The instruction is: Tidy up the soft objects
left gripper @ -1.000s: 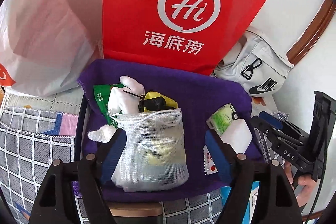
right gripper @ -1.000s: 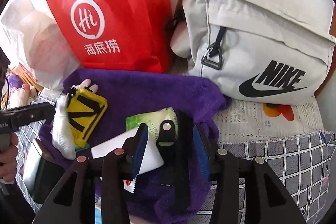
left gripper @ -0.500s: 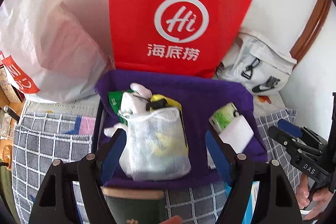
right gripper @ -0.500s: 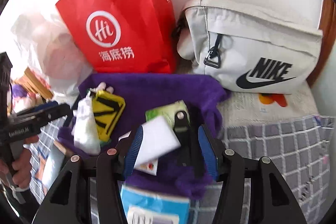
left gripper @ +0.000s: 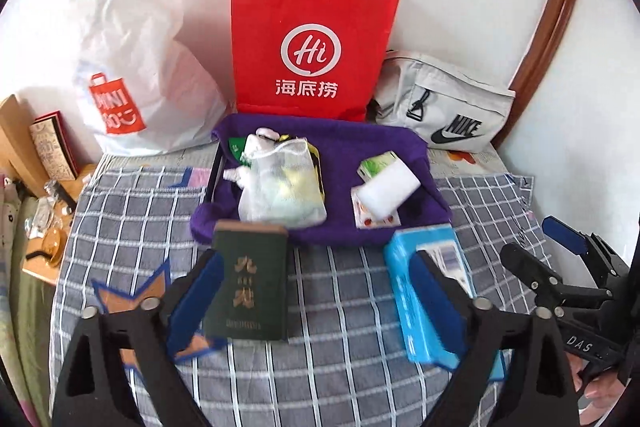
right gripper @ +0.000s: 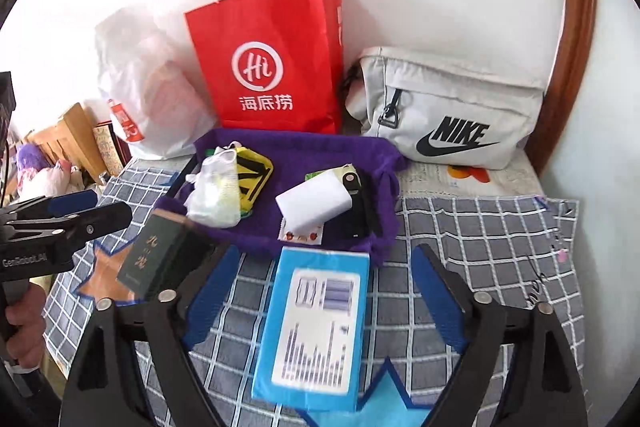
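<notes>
1. A checked cloth in grey, white and blue covers the surface, and everything else sits on it against a white wall.
2. A red paper bag with white handles stands upright at the back. A white plastic bag slumps to its left, and a pale grey pouch with a black logo leans to its right.
3. A purple towel lies flat just in front of the red bag, with the soft things spread over it.
4. On the towel's left side lies a white mesh bag stuffed with pale items, partly over a yellow and black pouch.
5. On the towel's right side a white sponge block rests on a green packet and a small printed sachet. A black strap lies beside the block.
6. A blue box lies on the cloth just in front of the towel, between the fingers of the right gripper.
7. A dark green book lies at the towel's front left edge, between the fingers of the left gripper.
8. Both pairs of tongs have just been opening and stand wide apart; each hangs over its item with nothing clamped.
</notes>
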A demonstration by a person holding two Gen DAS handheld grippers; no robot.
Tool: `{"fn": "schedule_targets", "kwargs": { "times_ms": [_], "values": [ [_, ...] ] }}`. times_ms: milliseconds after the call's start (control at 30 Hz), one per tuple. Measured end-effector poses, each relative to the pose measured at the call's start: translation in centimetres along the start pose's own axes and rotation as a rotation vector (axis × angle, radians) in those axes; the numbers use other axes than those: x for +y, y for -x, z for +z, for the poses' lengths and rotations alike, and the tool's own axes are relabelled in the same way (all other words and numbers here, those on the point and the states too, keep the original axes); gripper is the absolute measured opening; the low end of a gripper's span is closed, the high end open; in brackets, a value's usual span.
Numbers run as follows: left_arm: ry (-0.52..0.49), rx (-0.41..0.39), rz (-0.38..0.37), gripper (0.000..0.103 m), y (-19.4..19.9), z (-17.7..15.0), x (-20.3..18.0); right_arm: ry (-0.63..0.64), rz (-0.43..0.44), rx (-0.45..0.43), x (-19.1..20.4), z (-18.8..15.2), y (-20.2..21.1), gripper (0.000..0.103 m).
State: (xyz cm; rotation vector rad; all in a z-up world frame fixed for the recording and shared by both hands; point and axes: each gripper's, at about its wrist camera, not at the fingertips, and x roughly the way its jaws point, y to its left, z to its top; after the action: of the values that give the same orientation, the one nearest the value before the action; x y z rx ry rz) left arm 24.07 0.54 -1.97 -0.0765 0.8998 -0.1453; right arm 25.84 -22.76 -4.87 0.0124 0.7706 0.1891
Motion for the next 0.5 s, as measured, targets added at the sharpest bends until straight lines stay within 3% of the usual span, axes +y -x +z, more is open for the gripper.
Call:
{"fn": "schedule_targets", "kwargs": {
  "times_ms": [500],
  "values": [
    [-0.016, -0.076, 0.064, 0.097, 10.2, -10.3, -2.9, -0.009, -0.002, 0.0, 2.9, -9.8, 11.0, 0.093]
  ]
}}
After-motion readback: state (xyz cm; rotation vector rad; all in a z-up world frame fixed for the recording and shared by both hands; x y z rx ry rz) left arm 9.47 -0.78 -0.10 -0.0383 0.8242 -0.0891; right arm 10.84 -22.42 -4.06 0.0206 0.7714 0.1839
